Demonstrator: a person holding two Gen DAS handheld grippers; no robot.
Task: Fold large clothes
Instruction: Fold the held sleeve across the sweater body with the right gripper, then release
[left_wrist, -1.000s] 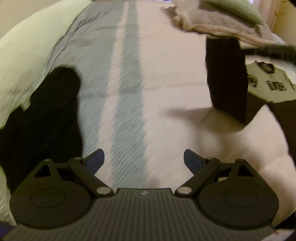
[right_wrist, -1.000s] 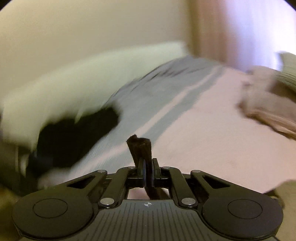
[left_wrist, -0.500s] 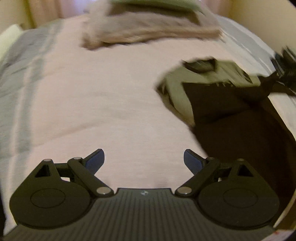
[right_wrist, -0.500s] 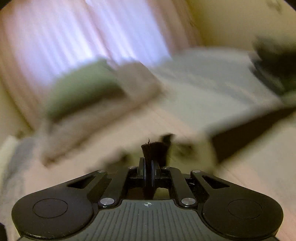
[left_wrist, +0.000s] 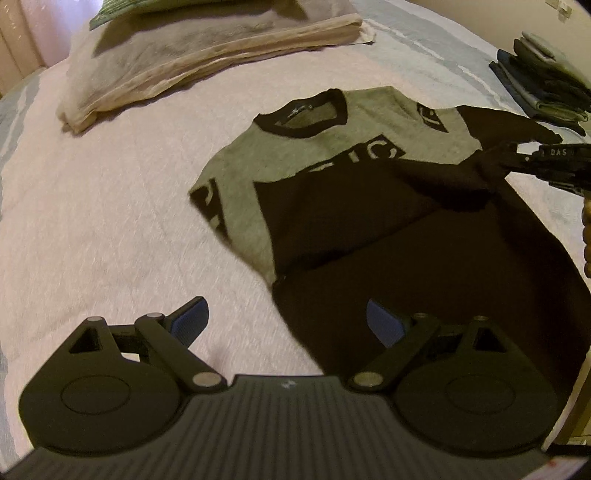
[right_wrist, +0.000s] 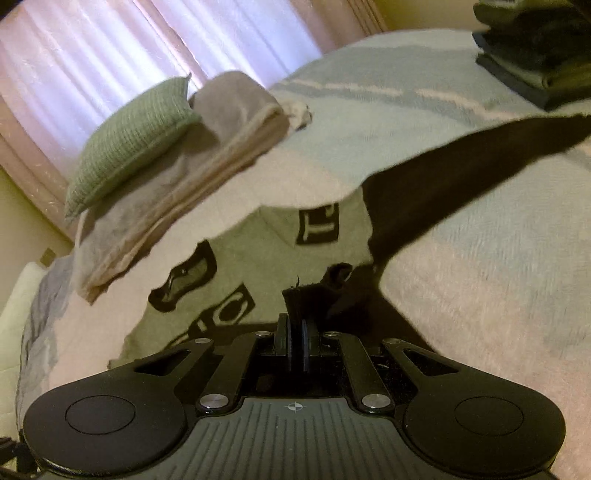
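Note:
A grey and black sweatshirt (left_wrist: 332, 158) with black lettering lies flat on the pink bedspread (left_wrist: 110, 221), neck toward the pillows. One black sleeve (left_wrist: 369, 218) is laid across its chest. My left gripper (left_wrist: 286, 319) hovers open over the sweatshirt's lower left edge, holding nothing. My right gripper (right_wrist: 296, 325) is shut on the black cuff (right_wrist: 303, 295) of that sleeve, low over the grey chest (right_wrist: 258, 240). The other black sleeve (right_wrist: 480, 173) stretches out to the right. From the left wrist view, the right gripper (left_wrist: 517, 157) shows at the far right, pinching black cloth.
A folded beige blanket (left_wrist: 207, 55) with a green cushion (right_wrist: 133, 140) on it lies at the head of the bed. A stack of folded dark clothes (left_wrist: 543, 81) sits at the bed's right edge. Curtains (right_wrist: 147, 48) hang behind.
Both views have swung from the striped left side of the bed to the sweatshirt. The right gripper has carried the black sleeve over and down onto the sweatshirt's chest.

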